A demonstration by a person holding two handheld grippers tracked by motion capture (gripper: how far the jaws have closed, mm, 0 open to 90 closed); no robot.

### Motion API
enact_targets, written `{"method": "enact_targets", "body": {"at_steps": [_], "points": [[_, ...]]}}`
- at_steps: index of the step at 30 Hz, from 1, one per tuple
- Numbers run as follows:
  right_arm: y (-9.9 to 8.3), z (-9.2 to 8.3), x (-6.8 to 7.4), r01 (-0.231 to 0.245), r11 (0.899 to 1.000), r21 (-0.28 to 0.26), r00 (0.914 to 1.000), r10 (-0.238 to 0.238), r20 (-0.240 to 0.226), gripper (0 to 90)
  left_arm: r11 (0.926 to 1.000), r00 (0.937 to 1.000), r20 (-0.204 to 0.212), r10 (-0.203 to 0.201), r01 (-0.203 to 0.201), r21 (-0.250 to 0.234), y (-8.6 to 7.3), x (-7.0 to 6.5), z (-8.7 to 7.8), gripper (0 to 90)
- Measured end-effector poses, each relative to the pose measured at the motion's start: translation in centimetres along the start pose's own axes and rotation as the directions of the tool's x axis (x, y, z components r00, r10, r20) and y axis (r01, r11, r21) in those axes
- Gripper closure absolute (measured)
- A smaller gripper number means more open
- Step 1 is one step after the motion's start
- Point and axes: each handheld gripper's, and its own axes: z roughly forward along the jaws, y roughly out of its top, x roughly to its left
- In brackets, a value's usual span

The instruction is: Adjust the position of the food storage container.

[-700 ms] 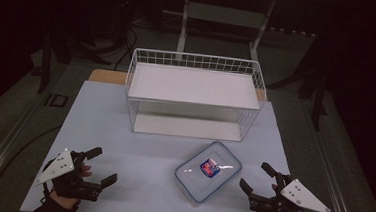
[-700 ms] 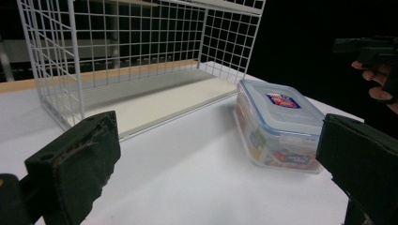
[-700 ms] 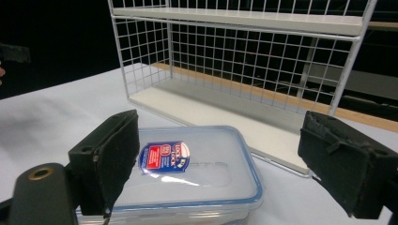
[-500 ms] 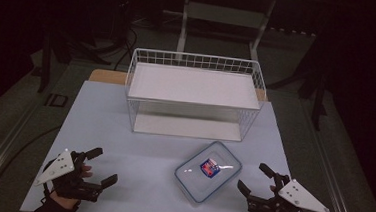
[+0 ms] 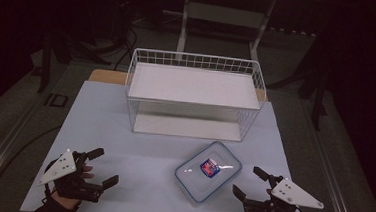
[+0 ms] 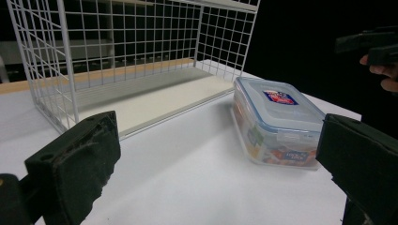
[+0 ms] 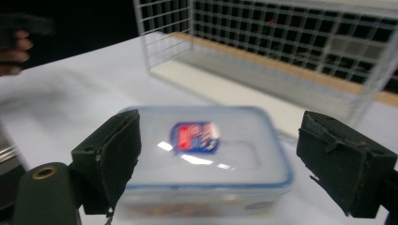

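Clear rectangular plastic food box with blue-rimmed lid sits on white desk, before white wire basket. Right gripper has edged closer, jaws apart, lining up; left gripper jaws apart, idle.

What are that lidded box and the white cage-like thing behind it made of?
The lidded box looks like clear, glossy plastic: printed contents show through its walls and the lid reflects light. The white basket seems to be thin metal wire with a white coating, judging by its fine welded grid. Its flat shelf looks like matte white board, though that is uncertain.
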Motion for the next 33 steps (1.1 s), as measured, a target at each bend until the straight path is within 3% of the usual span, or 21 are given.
{"method": "enact_targets", "body": {"at_steps": [6,8,9,12,14,18,19,20,22,33], "points": [[-1.4,0.6,0.0,-0.034,0.994,0.099,0.9970,0.041,-0.065,29.7,1.0000,1.0000,-0.006,0.005,-0.005,-0.003,0.0,0.0,-0.1,0.3],[-1.4,0.6,0.0,-0.034,0.994,0.099,0.9970,0.041,-0.065,29.7,1.0000,1.0000,-0.007,0.005,-0.005,-0.003,0.0,0.0,-0.1,0.3],[-2.2,0.9,0.2,-0.046,0.992,0.121,0.9959,0.055,-0.072,43.4,1.0000,1.0000,-0.007,0.003,-0.003,-0.004,0.1,0.0,-0.1,0.3],[-2.6,1.2,0.6,-0.044,0.988,0.149,0.9957,0.055,-0.074,49.9,1.0000,1.0000,-0.008,-0.001,0.001,-0.005,0.1,0.0,-0.1,0.3],[-3.3,1.7,0.9,-0.034,0.981,0.191,0.9937,0.053,-0.098,61.6,1.0000,1.0000,-0.004,-0.003,0.003,-0.008,0.1,0.0,-0.1,0.4],[-3.8,2.2,1.1,-0.025,0.972,0.235,0.9894,0.057,-0.133,71.5,1.0000,1.0000,-0.003,0.001,-0.001,-0.009,0.1,0.0,-0.1,0.3],[-3.9,2.6,1.2,-0.021,0.966,0.258,0.9870,0.061,-0.149,78.0,1.0000,1.0000,-0.005,0.001,-0.002,-0.009,0.1,0.0,-0.1,0.3],[-3.9,2.6,1.2,-0.021,0.966,0.258,0.9870,0.061,-0.149,78.0,1.0000,1.0000,-0.006,0.003,-0.003,-0.008,0.1,0.0,-0.1,0.3],[-4.3,3.1,1.4,-0.005,0.956,0.292,0.9827,0.059,-0.176,86.0,0.9999,1.0000,-0.005,0.002,-0.003,-0.010,0.1,0.0,-0.2,0.3],[-4.8,5.2,1.6,0.026,0.936,0.352,0.9831,0.040,-0.178,90.0,0.9999,0.9999,-0.007,0.010,-0.010,-0.009,0.1,0.0,-0.2,0.3]]}}
